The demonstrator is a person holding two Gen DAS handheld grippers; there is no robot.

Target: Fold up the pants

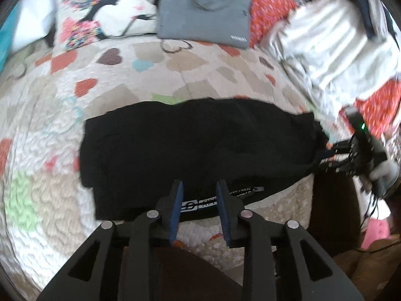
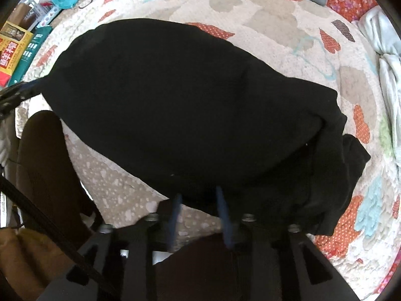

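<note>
The black pants (image 1: pixel 190 148) lie folded in a wide flat bundle on the heart-patterned quilt (image 1: pixel 62 130), with a white-lettered waistband label (image 1: pixel 200 204) at the near edge. My left gripper (image 1: pixel 199 188) is open and empty, its blue-padded fingertips over the waistband edge. My right gripper (image 2: pixel 199 195) is open too, fingertips at the near edge of the pants (image 2: pixel 188 105); nothing shows between its pads. In the left wrist view the right gripper (image 1: pixel 351 155) sits at the right end of the pants.
A grey laptop sleeve (image 1: pixel 205 10) and a patterned pillow (image 1: pixel 100 7) lie at the far side of the bed. White and grey clothing (image 1: pixel 338 45) is piled at the right. Books (image 2: pixel 17 50) stand beyond the bed's left edge.
</note>
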